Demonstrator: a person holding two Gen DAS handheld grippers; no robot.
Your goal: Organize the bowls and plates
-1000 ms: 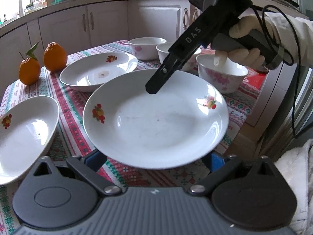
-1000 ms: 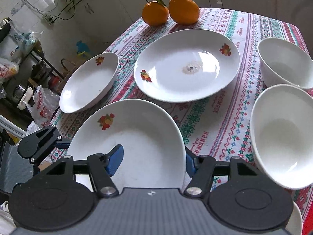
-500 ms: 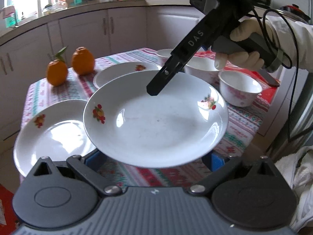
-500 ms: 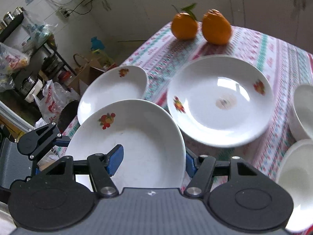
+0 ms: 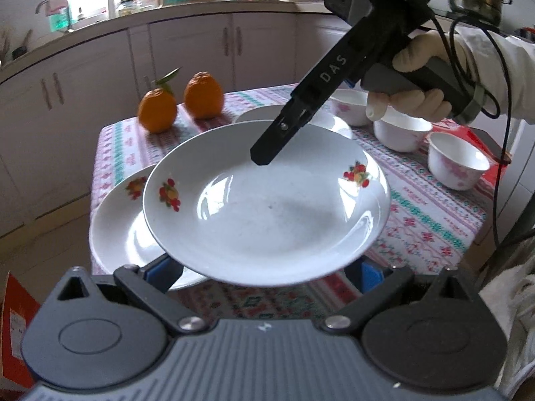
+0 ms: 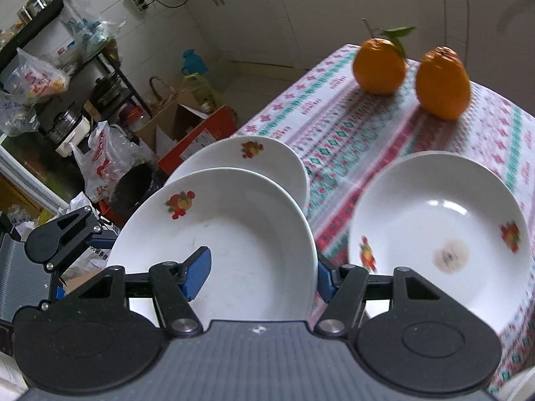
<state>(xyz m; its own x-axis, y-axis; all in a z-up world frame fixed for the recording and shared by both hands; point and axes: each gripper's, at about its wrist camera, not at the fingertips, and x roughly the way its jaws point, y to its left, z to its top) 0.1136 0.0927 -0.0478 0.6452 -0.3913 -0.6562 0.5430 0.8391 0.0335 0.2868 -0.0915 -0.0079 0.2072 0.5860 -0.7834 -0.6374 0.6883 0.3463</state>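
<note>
A white plate (image 5: 267, 217) with fruit prints hangs in the air between my two grippers. My left gripper (image 5: 265, 269) is shut on its near side, with the blue pads tucked under the rim on both sides. My right gripper (image 6: 260, 275) is shut on the far rim of this plate (image 6: 234, 234); its upper finger (image 5: 267, 153) lies on top and the other is below. The held plate partly overlaps a second matching plate (image 5: 117, 234) lying by the table's left corner. A third plate (image 6: 441, 234) with a brown stain lies farther in.
Three white bowls (image 5: 401, 130) with pink flowers stand at the right of the patterned tablecloth (image 5: 434, 220). Two oranges (image 5: 180, 103) sit at the far corner. A gloved hand (image 5: 411, 100) holds the right gripper. A red box (image 6: 200, 137) and bags crowd the floor beside the table.
Both grippers carried the plate up and to the left across the table. It now hangs partly over the plate at the left corner. Neither grip changed.
</note>
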